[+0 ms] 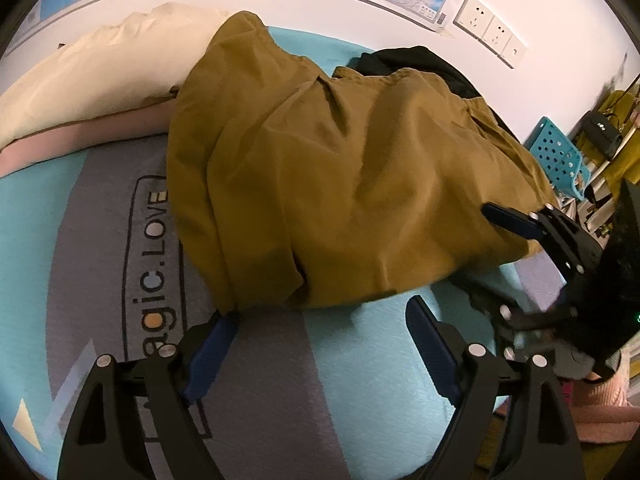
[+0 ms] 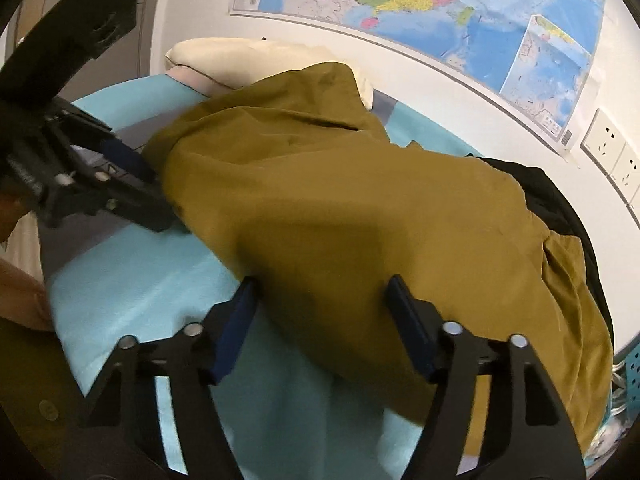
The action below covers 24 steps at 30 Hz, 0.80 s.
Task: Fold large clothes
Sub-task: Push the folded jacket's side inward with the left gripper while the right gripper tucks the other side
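on the bed point(image 1: 360, 340), both grippers, left point(image 1: 320, 344) and right point(image 2: 320, 320), gape empty at the garment point(image 1: 340, 180) hem; step: grasping; next pinch the edge.

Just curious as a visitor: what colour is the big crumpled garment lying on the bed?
Mustard brown, plain; the big crumpled cloth garment shows best in the left wrist view.
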Each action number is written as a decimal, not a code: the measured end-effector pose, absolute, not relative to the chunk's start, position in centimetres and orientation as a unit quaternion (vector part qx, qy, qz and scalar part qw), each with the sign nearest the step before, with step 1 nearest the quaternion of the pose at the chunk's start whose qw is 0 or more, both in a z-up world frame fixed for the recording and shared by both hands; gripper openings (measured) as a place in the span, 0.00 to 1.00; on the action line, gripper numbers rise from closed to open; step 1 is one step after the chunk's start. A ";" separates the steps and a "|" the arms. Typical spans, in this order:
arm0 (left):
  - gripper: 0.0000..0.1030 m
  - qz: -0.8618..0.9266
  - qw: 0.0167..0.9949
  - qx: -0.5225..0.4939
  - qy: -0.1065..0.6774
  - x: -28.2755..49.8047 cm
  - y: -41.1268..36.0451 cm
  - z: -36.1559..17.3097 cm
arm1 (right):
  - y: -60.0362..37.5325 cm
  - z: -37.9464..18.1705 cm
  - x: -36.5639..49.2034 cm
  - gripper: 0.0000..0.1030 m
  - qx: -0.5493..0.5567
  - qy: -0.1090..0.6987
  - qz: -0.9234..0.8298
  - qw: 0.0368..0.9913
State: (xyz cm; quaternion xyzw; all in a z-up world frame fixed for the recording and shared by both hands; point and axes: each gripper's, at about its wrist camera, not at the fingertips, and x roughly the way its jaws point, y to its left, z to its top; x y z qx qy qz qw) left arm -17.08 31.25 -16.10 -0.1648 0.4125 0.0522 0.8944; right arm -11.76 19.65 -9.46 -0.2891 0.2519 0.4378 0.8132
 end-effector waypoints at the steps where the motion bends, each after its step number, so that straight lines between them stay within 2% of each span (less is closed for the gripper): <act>1: 0.80 0.048 0.894 -0.168 0.412 -17.2 31.3 -16.1 | 19.6 -9.2 -11.5 0.52 -0.283 0.252 0.440 0.814; 3: 0.80 0.025 0.892 -0.184 0.412 -17.5 31.5 -16.1 | 19.1 -8.4 -10.9 0.27 -0.261 0.259 0.462 0.807; 6: 0.80 0.006 0.893 -0.190 0.407 -17.8 31.6 -15.8 | 18.6 -7.0 -9.4 0.18 -0.204 0.287 0.491 0.797; 9: 0.80 -0.041 0.895 -0.199 0.398 -17.9 31.2 -15.4 | 17.9 -5.5 -8.1 0.16 -0.146 0.301 0.504 0.796; 13: 0.80 -0.056 0.886 -0.246 0.389 -16.6 31.8 -15.7 | 17.7 -5.4 -7.6 0.15 -0.120 0.317 0.511 0.790; 19: 0.81 -0.059 0.859 -0.391 0.324 -15.2 36.6 -16.5 | 16.9 -6.0 -7.5 0.16 -0.080 0.345 0.521 0.777; 22: 0.81 -0.060 0.855 -0.393 0.333 -14.1 36.7 -16.8 | 15.2 -6.0 -7.2 0.27 -0.036 0.365 0.534 0.762; 24: 0.81 -0.058 0.862 -0.375 0.337 -13.5 36.3 -16.6 | 13.0 -5.8 -6.8 0.45 0.004 0.374 0.536 0.757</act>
